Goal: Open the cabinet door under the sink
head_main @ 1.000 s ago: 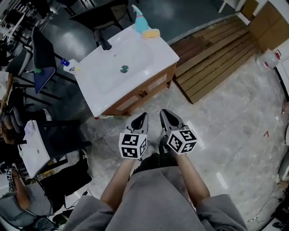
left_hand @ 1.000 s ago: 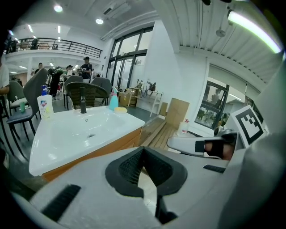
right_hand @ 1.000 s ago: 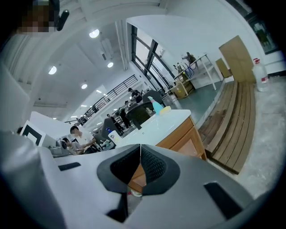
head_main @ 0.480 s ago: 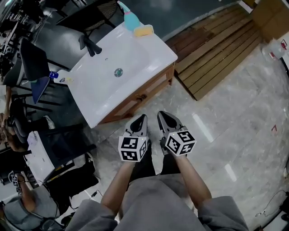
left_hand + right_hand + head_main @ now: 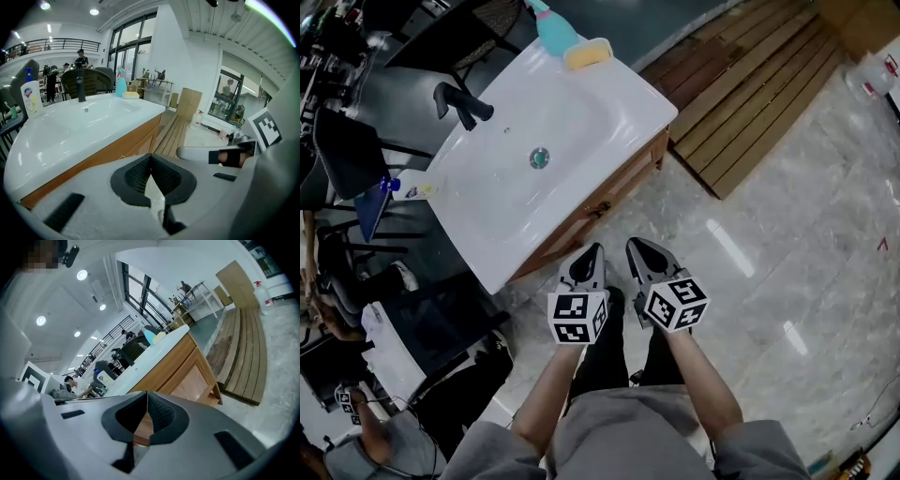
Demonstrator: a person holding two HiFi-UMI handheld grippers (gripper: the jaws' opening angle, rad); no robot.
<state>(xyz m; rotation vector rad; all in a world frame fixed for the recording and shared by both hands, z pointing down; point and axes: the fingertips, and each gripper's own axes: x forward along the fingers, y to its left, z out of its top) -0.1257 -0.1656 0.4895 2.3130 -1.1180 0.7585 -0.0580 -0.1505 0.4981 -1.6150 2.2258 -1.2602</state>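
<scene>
Standing before a white sink [image 5: 581, 112] on a wooden vanity, a person holds the left gripper [image 5: 596, 247] and the right gripper [image 5: 631, 243] side by side over the marble floor [image 5: 787, 234], both with jaws clenched together on nothing. The cabinet door [image 5: 623, 183] sits shut in the vanity's front, below the basin's near edge, ahead of the gripper tips and apart from them. A black faucet [image 5: 459, 101] rises at the sink top's back edge. A teal bottle [image 5: 551, 28] and a yellow sponge [image 5: 586, 54] rest at its far corner. Wooden slats [image 5: 750, 84] lie beside the vanity.
</scene>
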